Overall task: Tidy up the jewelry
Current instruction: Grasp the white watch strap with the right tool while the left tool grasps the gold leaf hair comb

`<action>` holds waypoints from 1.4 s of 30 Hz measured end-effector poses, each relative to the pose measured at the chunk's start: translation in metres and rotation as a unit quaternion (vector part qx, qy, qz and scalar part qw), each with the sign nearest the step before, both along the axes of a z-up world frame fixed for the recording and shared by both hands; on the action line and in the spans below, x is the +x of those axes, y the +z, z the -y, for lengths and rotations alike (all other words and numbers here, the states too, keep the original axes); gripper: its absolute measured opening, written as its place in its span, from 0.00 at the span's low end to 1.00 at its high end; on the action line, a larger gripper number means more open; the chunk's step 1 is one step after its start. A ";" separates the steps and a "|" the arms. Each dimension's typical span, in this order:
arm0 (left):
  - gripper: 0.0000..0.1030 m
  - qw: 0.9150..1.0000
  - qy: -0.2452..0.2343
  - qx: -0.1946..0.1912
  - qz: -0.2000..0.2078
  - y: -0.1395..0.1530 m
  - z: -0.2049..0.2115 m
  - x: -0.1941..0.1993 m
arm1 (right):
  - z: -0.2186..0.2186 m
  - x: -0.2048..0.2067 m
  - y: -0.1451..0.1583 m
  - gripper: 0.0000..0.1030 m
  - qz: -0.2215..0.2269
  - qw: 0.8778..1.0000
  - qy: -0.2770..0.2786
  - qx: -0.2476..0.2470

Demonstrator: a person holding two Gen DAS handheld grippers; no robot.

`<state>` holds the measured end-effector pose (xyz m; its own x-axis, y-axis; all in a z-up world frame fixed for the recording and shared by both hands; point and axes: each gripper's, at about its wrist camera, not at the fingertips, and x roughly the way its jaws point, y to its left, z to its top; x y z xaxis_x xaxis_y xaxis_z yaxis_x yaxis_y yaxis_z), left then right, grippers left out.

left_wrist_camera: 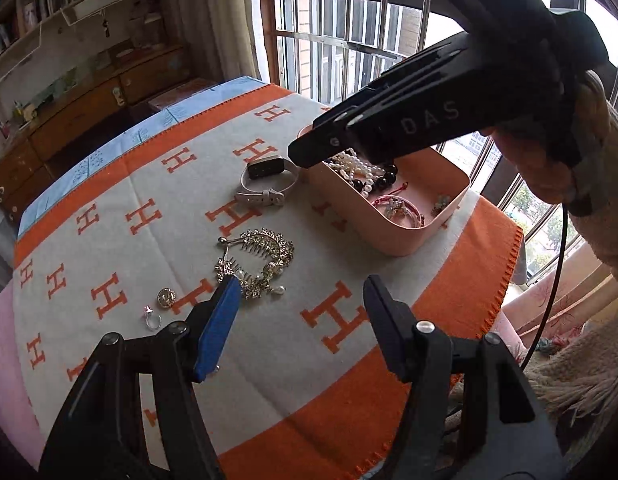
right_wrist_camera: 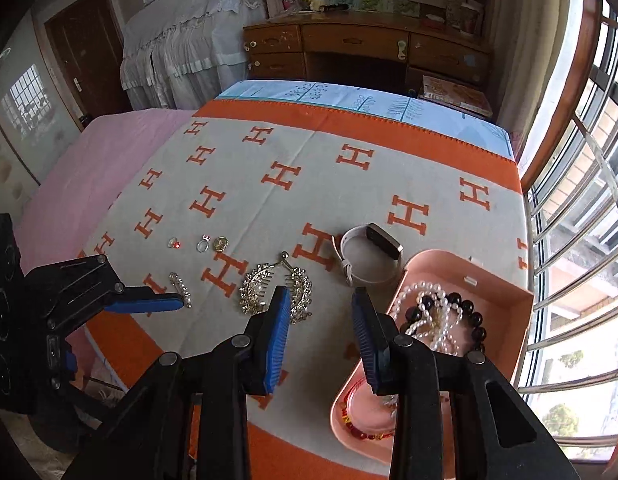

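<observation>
Both claws empty above the jewelry on the blanket

Our left claw (left_wrist_camera: 303,292) and right claw (right_wrist_camera: 321,300) stand apart, gripping nothing. The pink tray (right_wrist_camera: 505,292) holds pearl and black bead strings (right_wrist_camera: 433,308); the gold hair comb (right_wrist_camera: 265,290), white watch (right_wrist_camera: 369,256) and rings (right_wrist_camera: 203,245) lie on the orange-and-white blanket (right_wrist_camera: 309,152).

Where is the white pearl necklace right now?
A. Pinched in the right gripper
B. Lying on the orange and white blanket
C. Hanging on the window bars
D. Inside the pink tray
D. The white pearl necklace lies coiled inside the pink tray, tangled with a black bead bracelet, and no gripper is holding it.
</observation>
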<state>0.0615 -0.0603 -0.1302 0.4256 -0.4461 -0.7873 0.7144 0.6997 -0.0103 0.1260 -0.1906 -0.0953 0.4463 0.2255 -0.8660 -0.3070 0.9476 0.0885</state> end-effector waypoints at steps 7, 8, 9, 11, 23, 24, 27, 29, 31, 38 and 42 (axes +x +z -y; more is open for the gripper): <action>0.58 0.998 0.011 -0.031 -0.052 -0.012 -0.015 0.041 | -0.014 0.084 -0.049 0.28 -0.073 0.995 0.049 -0.034; 0.58 0.998 0.012 -0.032 -0.057 -0.015 -0.016 0.045 | -0.017 0.090 -0.056 0.26 -0.081 0.994 0.054 -0.043; 0.58 0.997 0.013 -0.033 -0.061 -0.017 -0.017 0.047 | -0.019 0.095 -0.065 0.25 -0.086 0.993 0.058 -0.052; 0.57 0.997 0.014 -0.032 -0.068 -0.022 -0.018 0.052 | -0.023 0.105 -0.077 0.23 -0.097 0.991 0.066 -0.063; 0.38 0.997 -0.028 0.003 -0.074 -0.049 0.005 0.060 | -0.024 0.118 -0.117 0.10 -0.114 0.989 0.043 -0.082; 0.32 0.997 -0.034 0.011 -0.072 -0.051 0.009 0.061 | -0.020 0.120 -0.115 0.10 -0.115 0.990 0.032 -0.070; 0.28 0.996 -0.053 0.038 -0.063 -0.058 0.019 0.063 | -0.010 0.127 -0.111 0.10 -0.119 0.992 0.003 -0.035; 0.27 0.995 -0.061 0.051 -0.056 -0.060 0.024 0.066 | -0.004 0.131 -0.109 0.10 -0.121 0.992 -0.010 -0.017; 0.27 0.995 -0.066 0.063 -0.050 -0.062 0.029 0.071 | 0.001 0.134 -0.106 0.10 -0.121 0.993 -0.017 -0.005; 0.21 0.990 -0.088 0.105 -0.044 -0.071 0.040 0.082 | 0.001 0.135 -0.104 0.10 -0.118 0.993 -0.016 0.010; 0.20 0.986 -0.105 0.120 -0.043 -0.072 0.044 0.082 | 0.001 0.135 -0.105 0.10 -0.117 0.993 -0.016 0.016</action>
<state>0.1439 -0.1047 -0.2026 0.2701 -0.3130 -0.9105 0.8478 0.5255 0.0709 0.2608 -0.1920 -0.1999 0.2417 0.2434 -0.9393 -0.2449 0.9520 0.1837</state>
